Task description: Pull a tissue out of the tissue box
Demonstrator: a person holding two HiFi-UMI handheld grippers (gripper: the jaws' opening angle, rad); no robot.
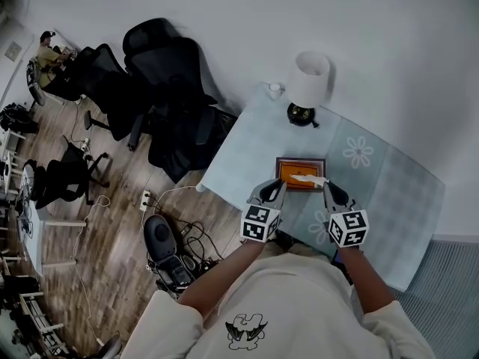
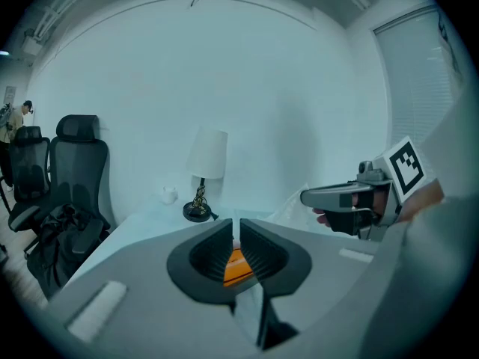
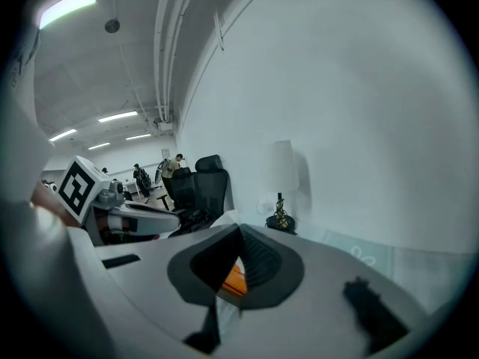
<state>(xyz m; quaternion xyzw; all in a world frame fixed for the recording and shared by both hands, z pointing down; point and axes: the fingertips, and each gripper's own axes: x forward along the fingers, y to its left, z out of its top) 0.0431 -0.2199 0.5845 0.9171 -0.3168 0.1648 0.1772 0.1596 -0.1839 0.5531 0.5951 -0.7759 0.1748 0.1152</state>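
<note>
An orange tissue box [image 1: 299, 169] in a dark frame sits on the pale blue table [image 1: 389, 200], just beyond both grippers. A white tissue [image 1: 308, 179] stretches from the box top to the right gripper [image 1: 327, 185], which is shut on it. In the left gripper view the tissue [image 2: 290, 208] hangs as a pale sheet by the right gripper's tip [image 2: 307, 197]. The left gripper [image 1: 278, 185] hovers at the box's near left corner. Its jaws are shut to a thin slit, with only the orange box [image 2: 238, 266] showing beyond them. The box [image 3: 233, 279] shows below the right gripper [image 3: 239, 256].
A white-shaded lamp [image 1: 307, 84] and a small white object [image 1: 275, 89] stand at the table's far corner. Black office chairs [image 1: 172, 88] crowd the floor left of the table. Cables and a power strip [image 1: 144, 198] lie near the table's left edge.
</note>
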